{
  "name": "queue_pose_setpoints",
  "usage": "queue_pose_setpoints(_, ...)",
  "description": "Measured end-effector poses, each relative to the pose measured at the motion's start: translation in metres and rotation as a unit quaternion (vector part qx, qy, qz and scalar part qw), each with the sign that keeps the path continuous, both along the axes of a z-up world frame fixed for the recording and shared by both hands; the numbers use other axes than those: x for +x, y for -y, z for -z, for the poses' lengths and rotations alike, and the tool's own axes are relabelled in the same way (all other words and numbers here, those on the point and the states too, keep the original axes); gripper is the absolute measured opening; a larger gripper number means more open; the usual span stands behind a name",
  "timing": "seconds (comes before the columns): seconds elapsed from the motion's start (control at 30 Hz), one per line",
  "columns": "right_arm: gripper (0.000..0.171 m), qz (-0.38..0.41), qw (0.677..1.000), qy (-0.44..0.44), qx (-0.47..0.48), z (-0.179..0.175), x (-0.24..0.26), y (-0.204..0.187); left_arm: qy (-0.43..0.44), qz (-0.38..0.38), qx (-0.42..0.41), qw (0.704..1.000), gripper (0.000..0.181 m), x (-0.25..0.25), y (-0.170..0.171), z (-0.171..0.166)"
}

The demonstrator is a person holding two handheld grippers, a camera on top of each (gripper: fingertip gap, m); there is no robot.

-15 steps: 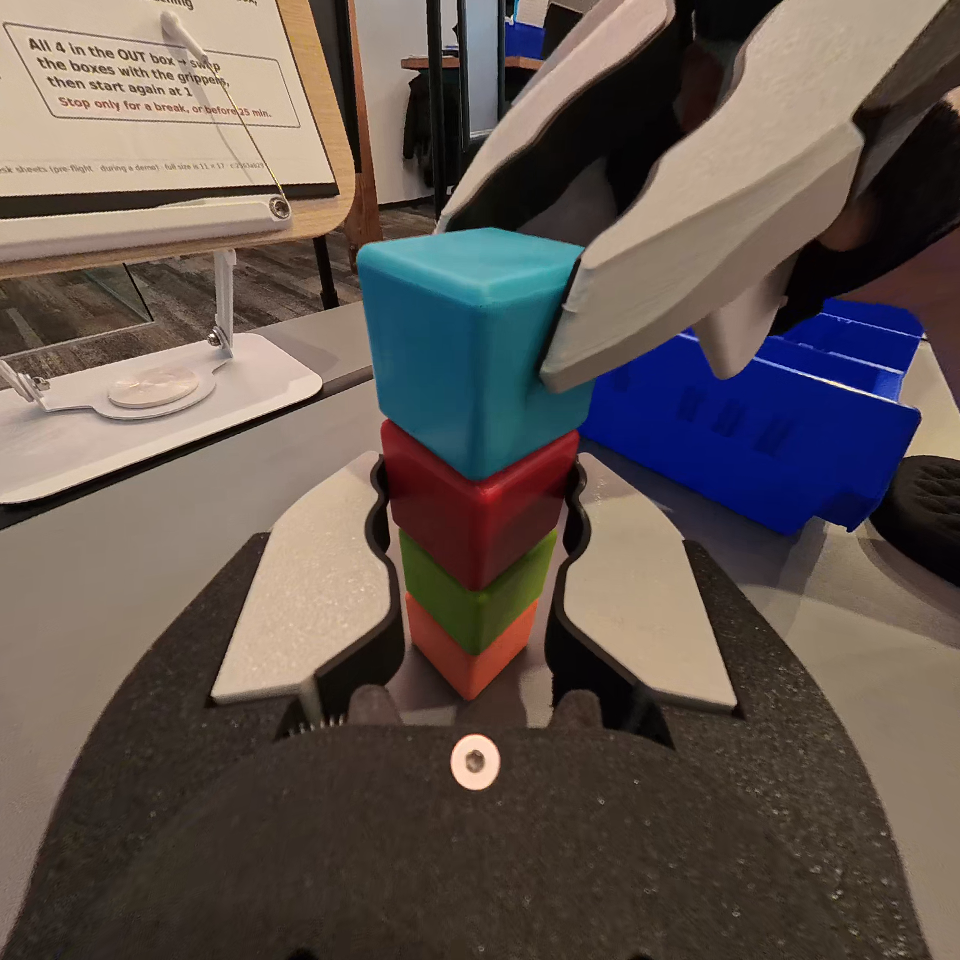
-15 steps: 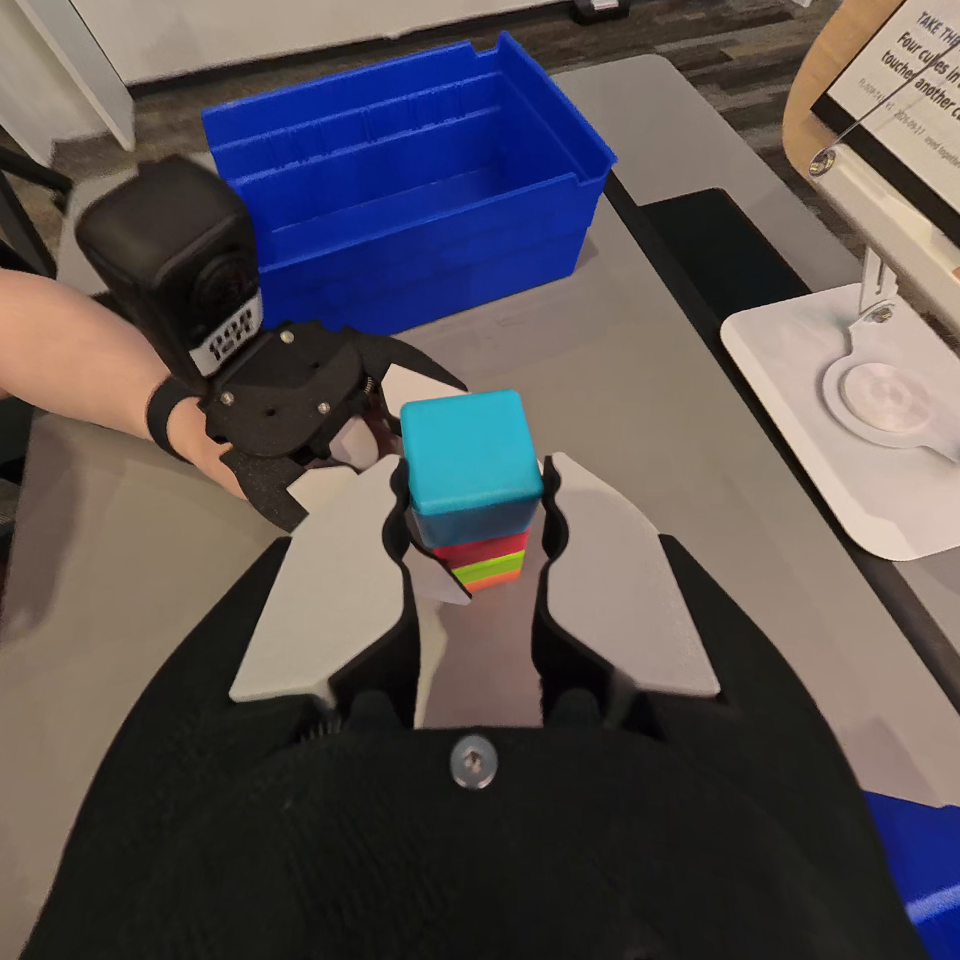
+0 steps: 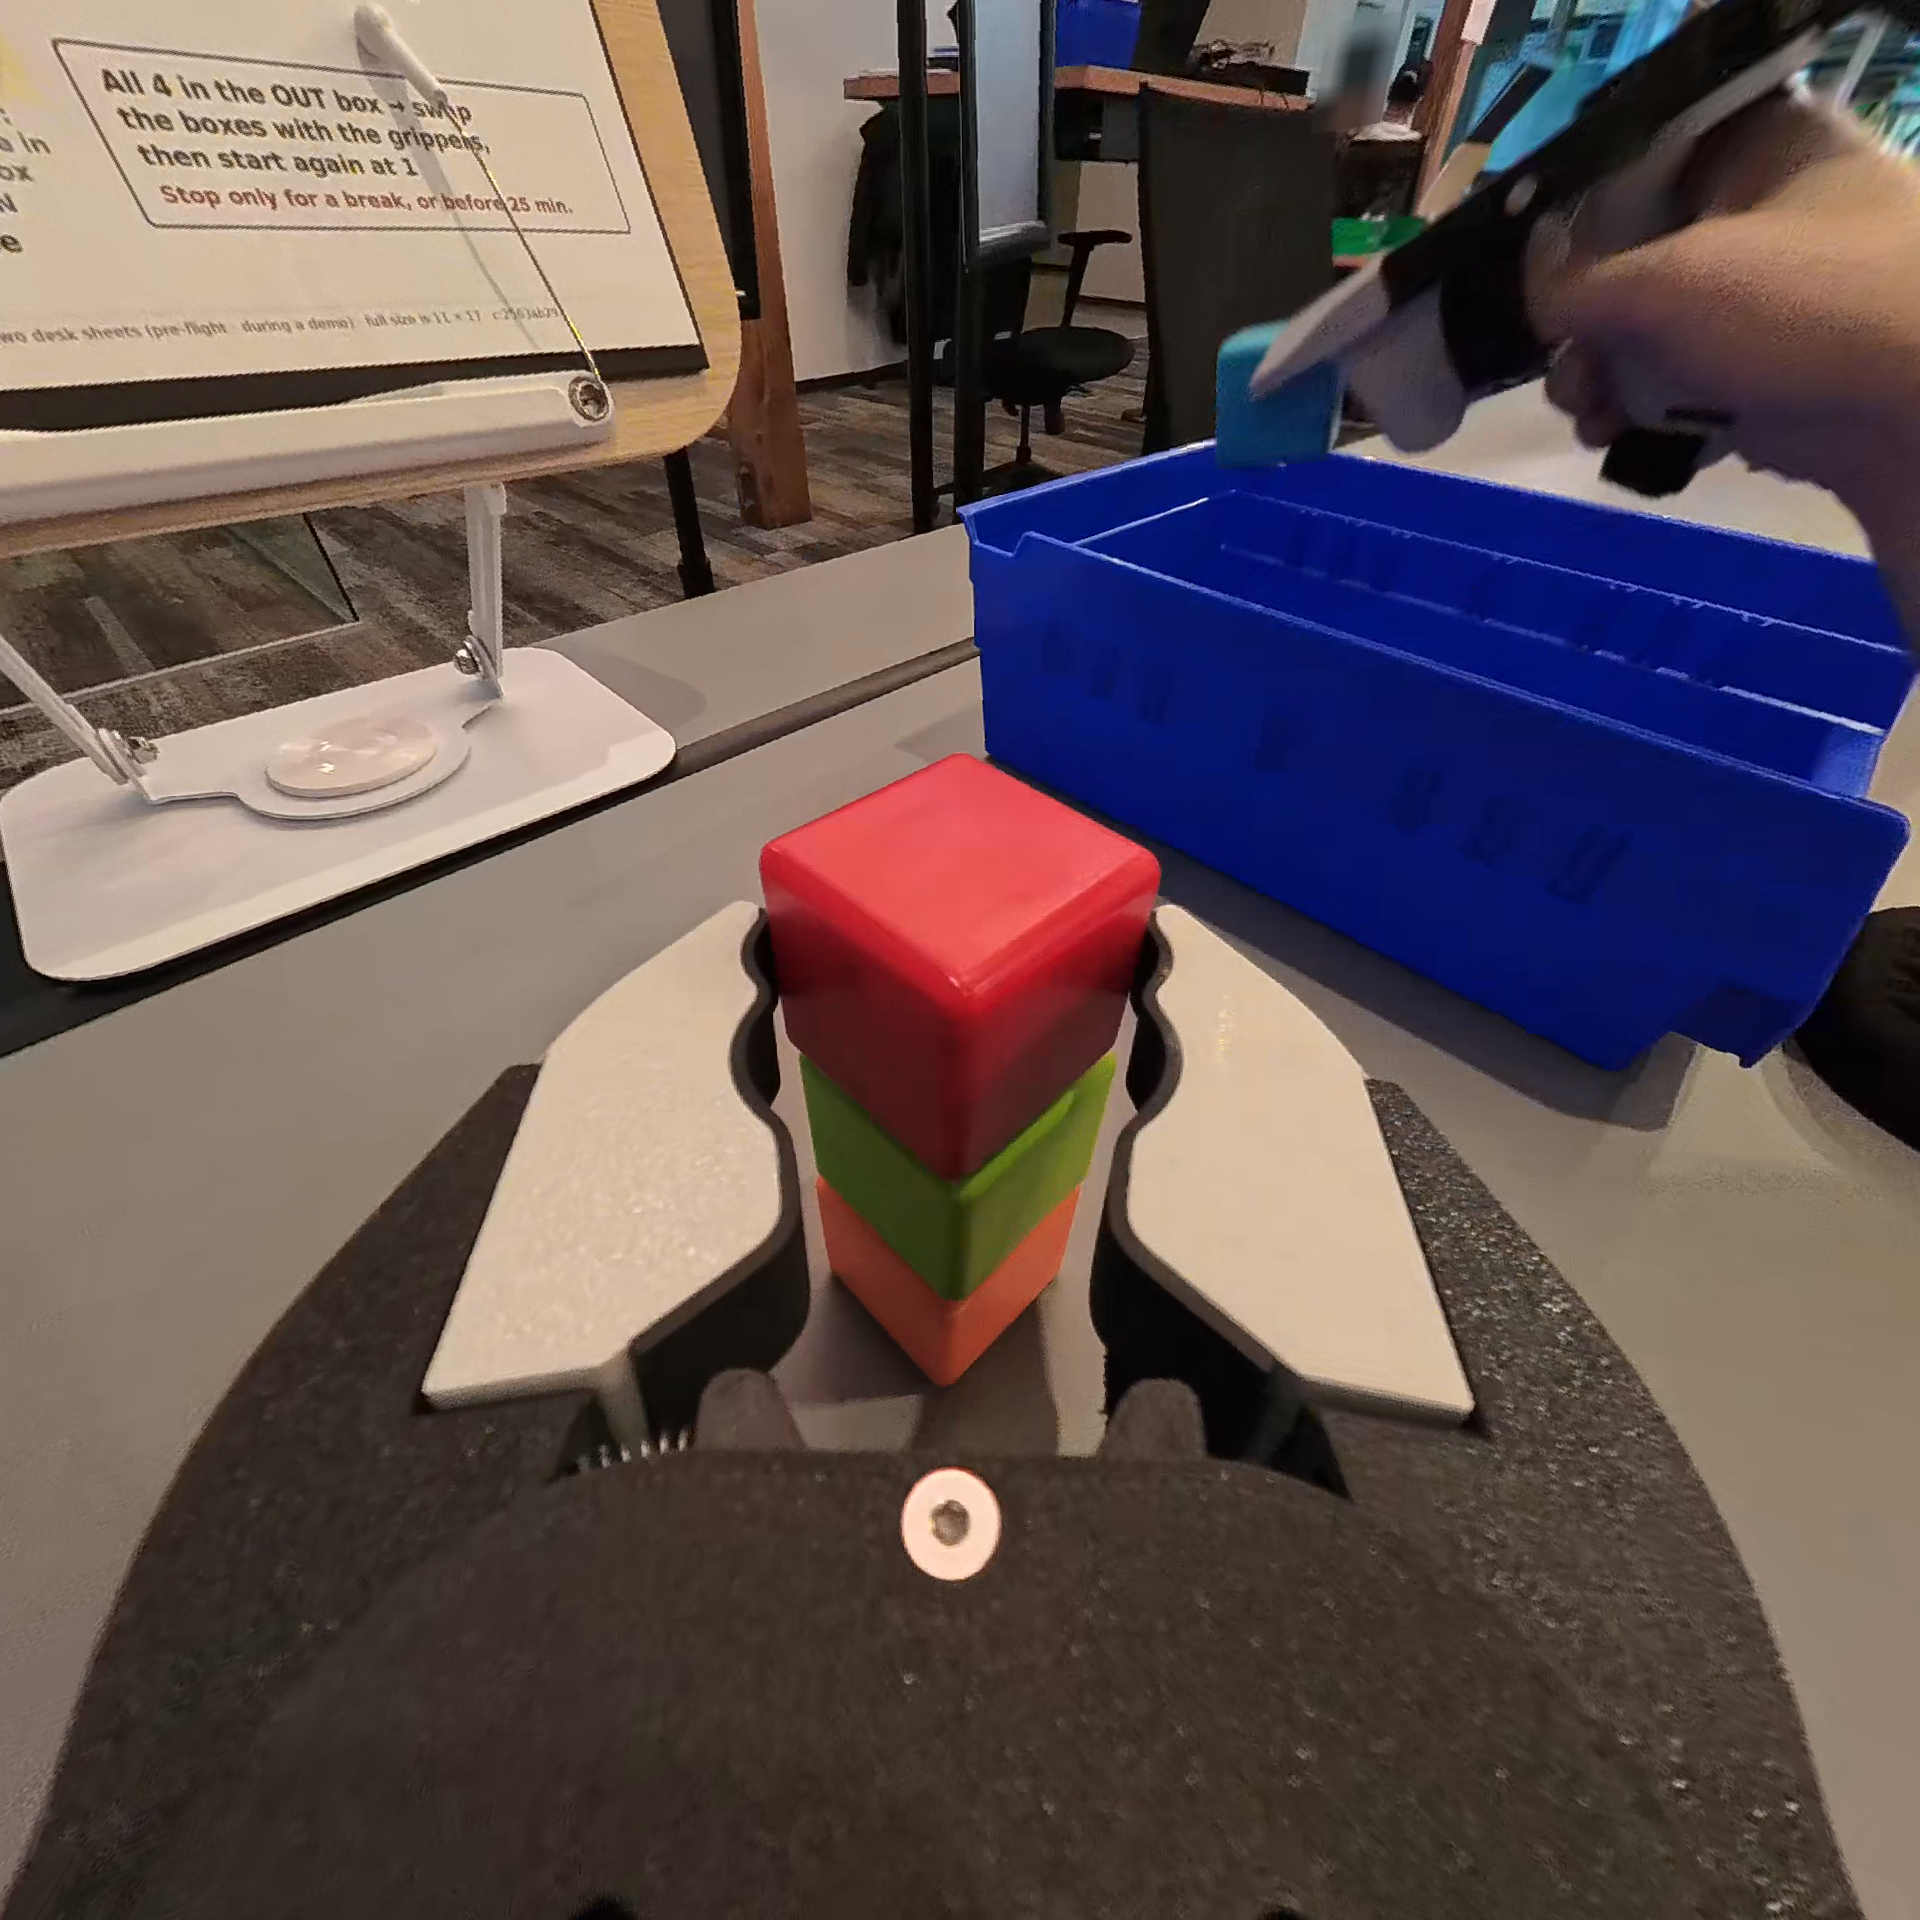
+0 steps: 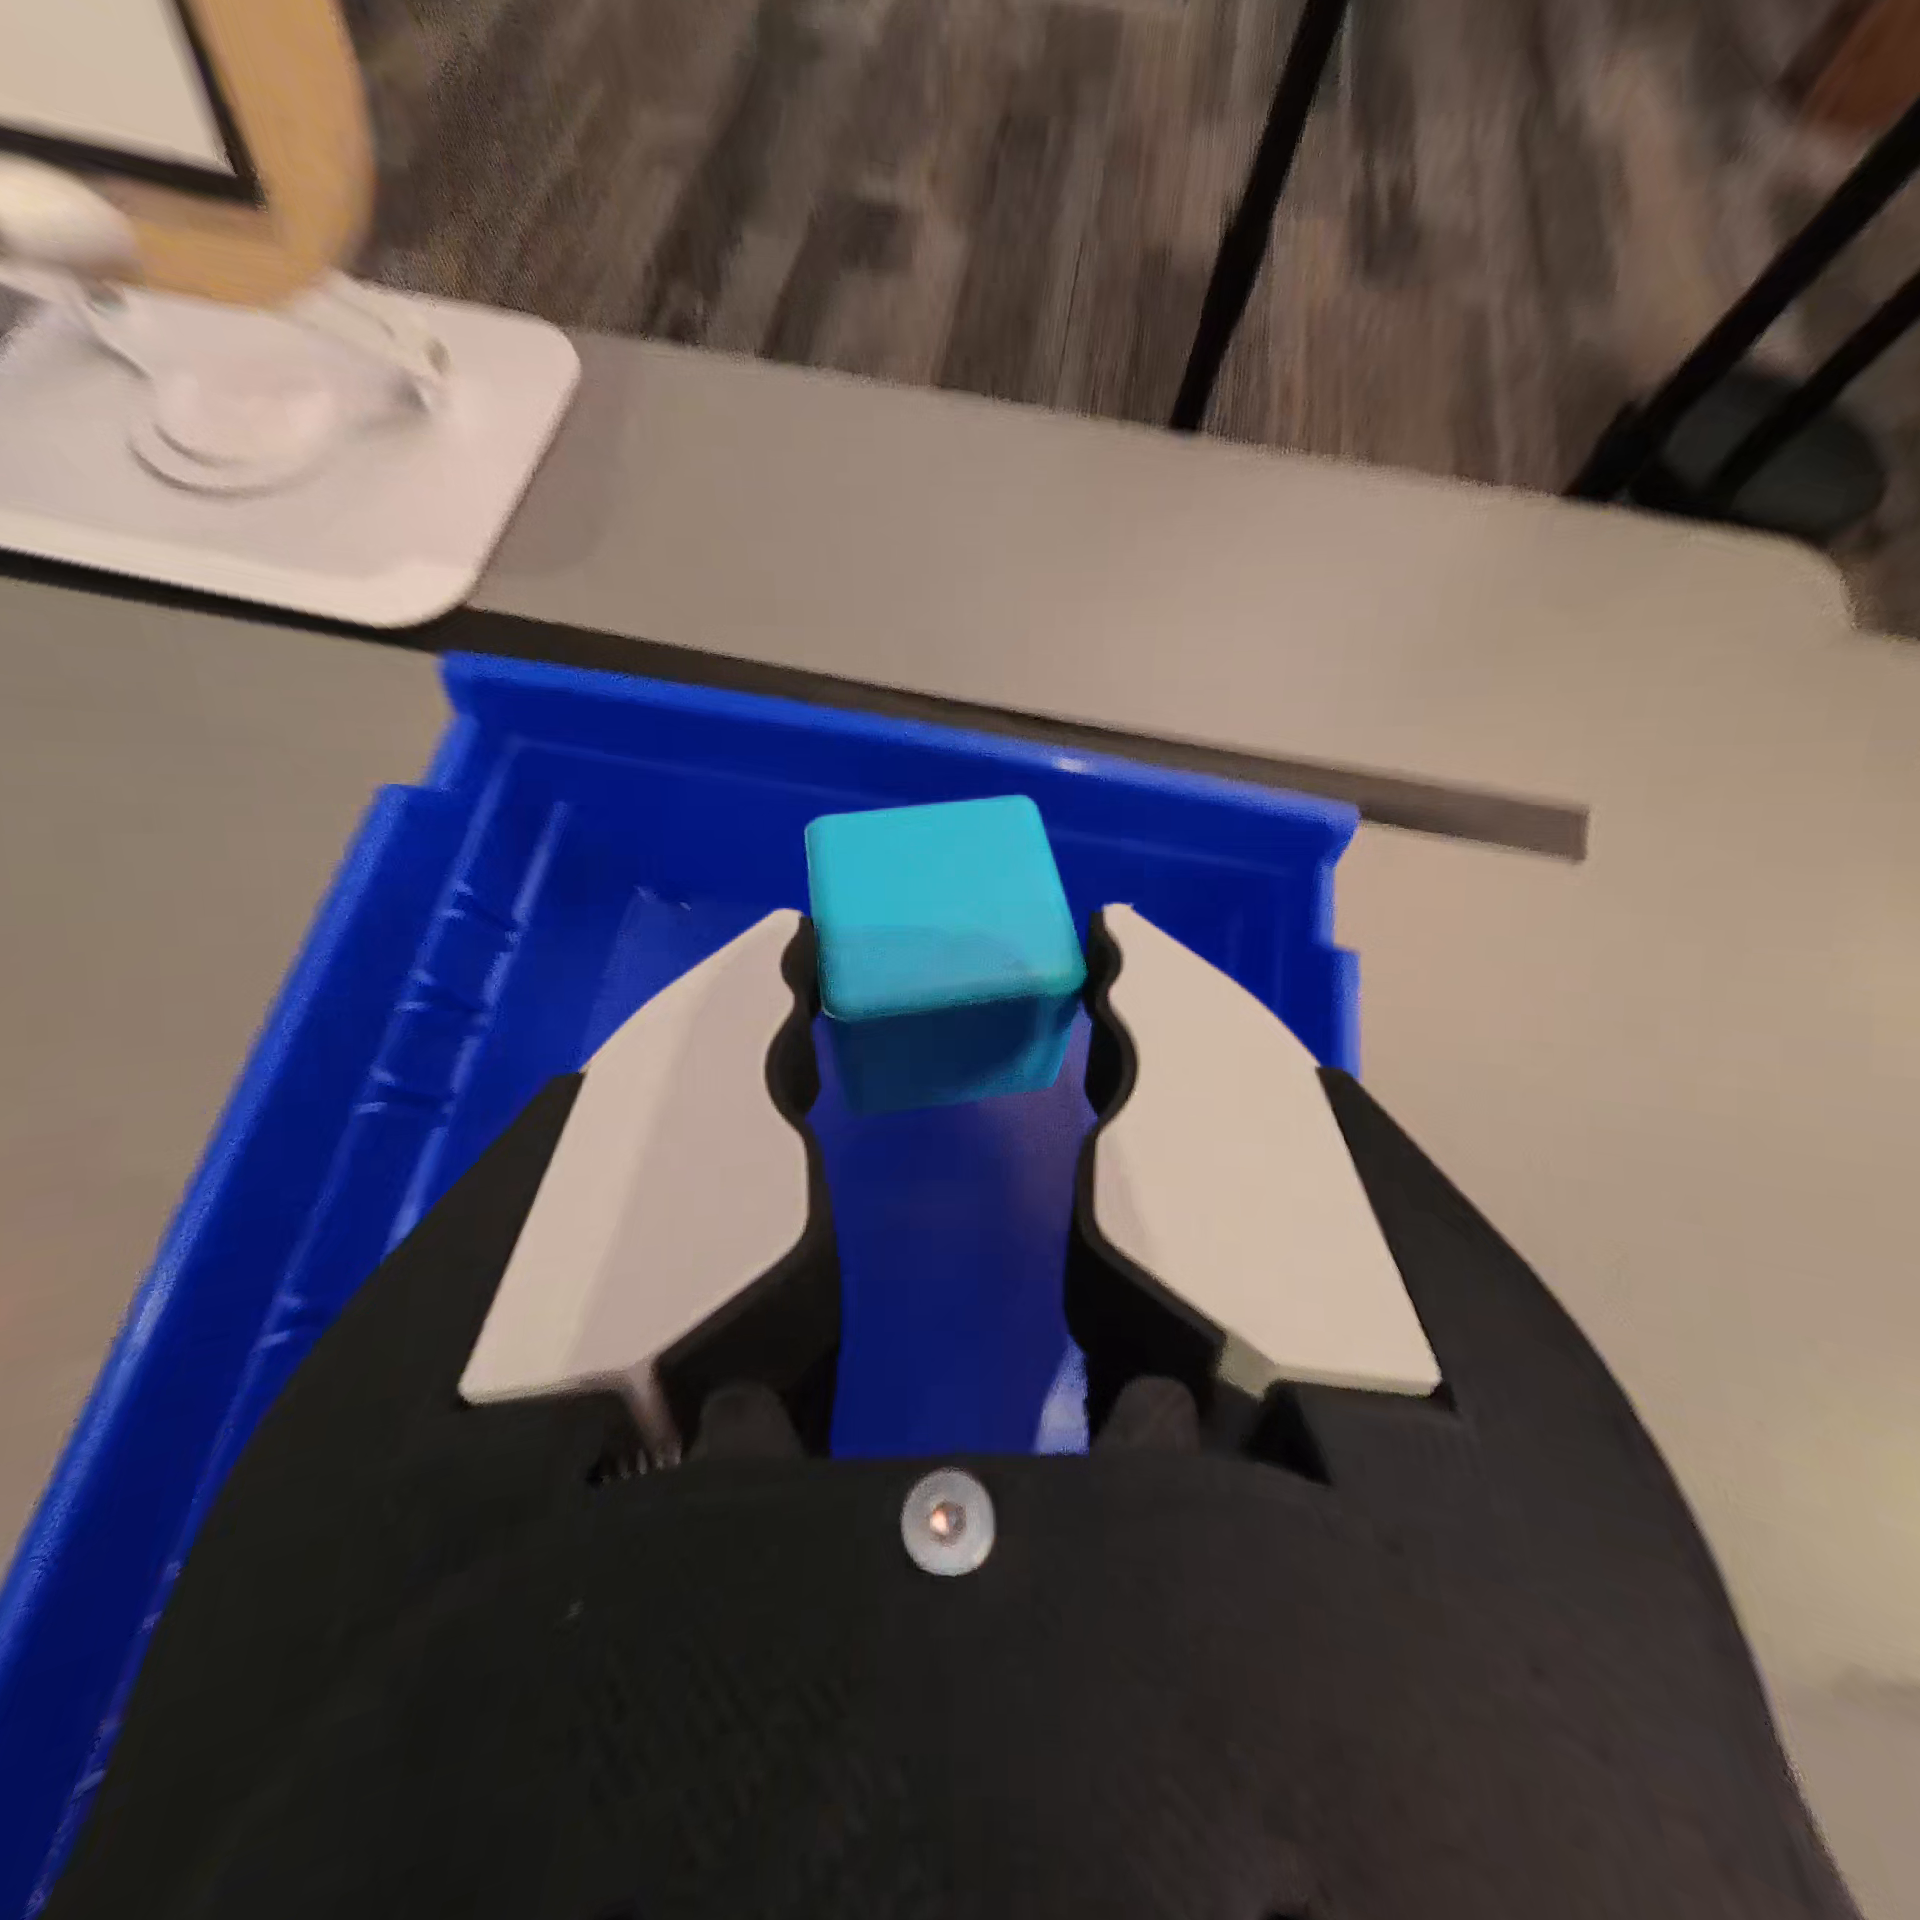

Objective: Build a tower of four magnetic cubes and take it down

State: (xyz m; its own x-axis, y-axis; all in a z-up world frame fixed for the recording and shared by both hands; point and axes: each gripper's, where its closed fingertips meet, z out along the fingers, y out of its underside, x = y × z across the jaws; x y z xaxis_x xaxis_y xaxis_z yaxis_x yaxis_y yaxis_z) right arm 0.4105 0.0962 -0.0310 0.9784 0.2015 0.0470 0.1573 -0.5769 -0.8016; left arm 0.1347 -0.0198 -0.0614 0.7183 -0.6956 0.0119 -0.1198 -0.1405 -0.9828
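Observation:
A stack of three cubes stands on the grey table: a red cube (image 3: 956,935) on a green cube (image 3: 951,1184) on an orange cube (image 3: 951,1309). My left gripper (image 3: 954,966) is shut on the red cube, its fingers on both sides. My right gripper (image 4: 943,951) is shut on a teal cube (image 4: 935,935) and holds it in the air above the blue bin (image 4: 416,1039). In the left wrist view the teal cube (image 3: 1273,400) and the right gripper (image 3: 1351,343) show blurred over the bin's (image 3: 1455,727) far side.
A white stand (image 3: 312,769) with a wooden board and a sheet sits at the back left of the table. A dark seam (image 4: 1039,727) crosses the table behind the bin. A person's hand (image 3: 1745,343) holds the right gripper. Across from one pair of fingers to the other is roughly 30 cm.
My right gripper has pulled the teal cube off the top of the tower and carried it up and over the blue bin. The left gripper still holds the red cube.

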Motion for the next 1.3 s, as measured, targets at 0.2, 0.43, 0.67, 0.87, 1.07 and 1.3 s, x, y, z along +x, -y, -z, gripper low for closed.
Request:
queue_pose_setpoints(0.2, 0.05, 0.055, 0.997, 0.034, -0.049, 0.051, 0.017, -0.013, -0.005, -0.002, -0.001, 1.0, 0.065, -0.001, 0.0, 0.0)
queue_pose_setpoints(0.43, 0.05, 0.092, 0.991, 0.052, -0.083, 0.085, 0.037, -0.012, -0.008, 0.003, -0.002, 1.0, 0.065, -0.001, 0.001, 0.0)
queue_pose_setpoints(0.67, 0.06, 0.089, 0.985, 0.073, -0.129, 0.099, 0.038, -0.004, -0.012, 0.003, 0.004, 1.0, 0.065, -0.001, 0.001, 0.001)
queue_pose_setpoints(0.87, 0.068, 0.07, 0.988, 0.074, -0.112, 0.084, 0.029, -0.006, -0.018, -0.021, -0.015, 1.0, 0.086, -0.009, 0.005, 0.003)
queue_pose_setpoints(1.07, 0.068, 0.064, 0.996, 0.062, -0.019, 0.013, 0.012, -0.001, -0.06, -0.048, -0.028, 0.997, 0.083, -0.014, 0.014, 0.026)
queue_pose_setpoints(1.3, 0.067, -0.204, 0.97, -0.059, 0.116, -0.088, -0.142, 0.049, -0.066, -0.037, -0.067, 0.995, 0.077, -0.001, 0.009, 0.043)
